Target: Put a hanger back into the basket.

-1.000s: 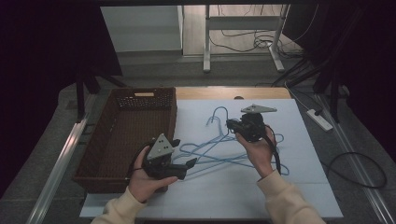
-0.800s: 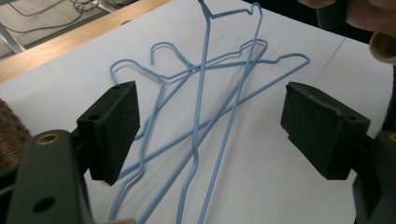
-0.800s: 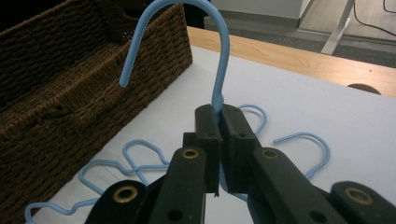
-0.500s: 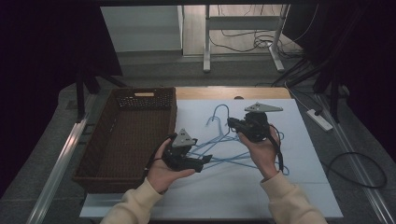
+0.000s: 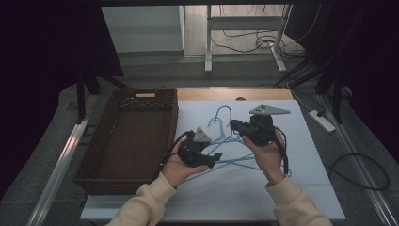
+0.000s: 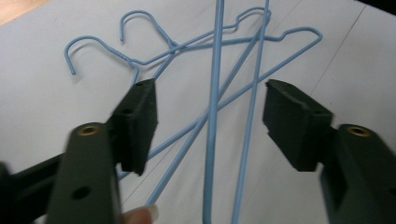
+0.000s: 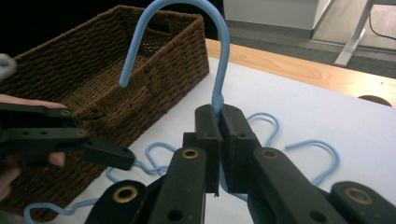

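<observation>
— Left gripper view first: what sits nearest the left hand-held gripper (image 6: 208, 123)?
— Its two black jaws stand apart and have just been closing. Two thin bars of a lifted blue wire clothes hanger (image 6: 212, 107) run upright through the gap between them, and neither pad presses on the wire.
— And beyond those jaws?
— More blue wire hangers (image 6: 140, 56) lie crossed in a pile on the white-covered surface (image 6: 42, 107), their hooks pointing away from the jaws.
— What about the right hand-held gripper (image 7: 219, 140)?
— In the right gripper view its jaws are clamped together on the neck of the lifted hanger, just below the hook, which curves up and over above the pads.
— What lies past that hook?
— Other hooks of the pile rest on the surface just beyond the jaws. Farther off, past the left hand-held gripper, stands a dark brown woven wicker basket (image 7: 93, 74) with its rim at about jaw height.
— How do the two stand in the high view?
— Close together over the pile, the basket just beside the left one on its outer side.
</observation>
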